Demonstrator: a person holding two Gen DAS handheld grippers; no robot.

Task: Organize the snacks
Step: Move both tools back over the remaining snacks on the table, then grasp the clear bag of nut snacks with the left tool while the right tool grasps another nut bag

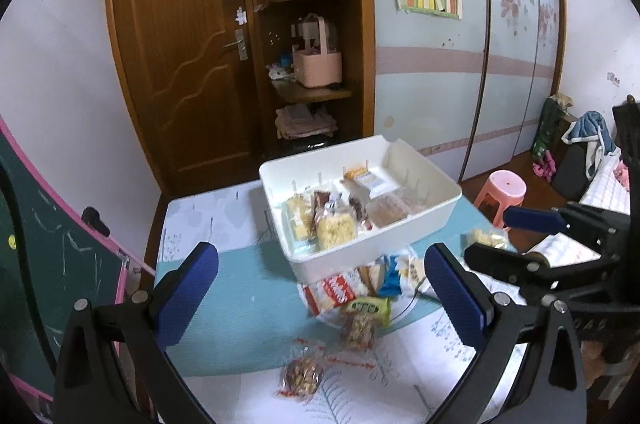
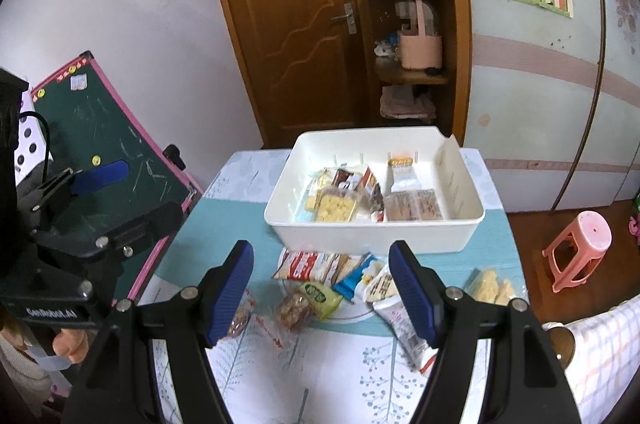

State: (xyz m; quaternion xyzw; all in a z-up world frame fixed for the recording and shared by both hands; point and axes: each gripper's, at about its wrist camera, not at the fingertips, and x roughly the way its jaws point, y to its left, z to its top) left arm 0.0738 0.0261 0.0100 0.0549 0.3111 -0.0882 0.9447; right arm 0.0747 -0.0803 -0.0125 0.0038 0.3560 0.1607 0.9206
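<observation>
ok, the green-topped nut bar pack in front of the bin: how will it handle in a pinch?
The green-topped nut bar pack looks like thin clear film, so likely slippery and crinkly. The chunky bar inside probably keeps it fairly stiff. It's small and flat on the tablecloth, so probably light and apt to slide rather than roll.

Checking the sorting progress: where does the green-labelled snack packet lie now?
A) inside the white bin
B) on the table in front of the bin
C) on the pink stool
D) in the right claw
B: the green-labelled snack packet lies on the table, in front of the white bin.
</observation>
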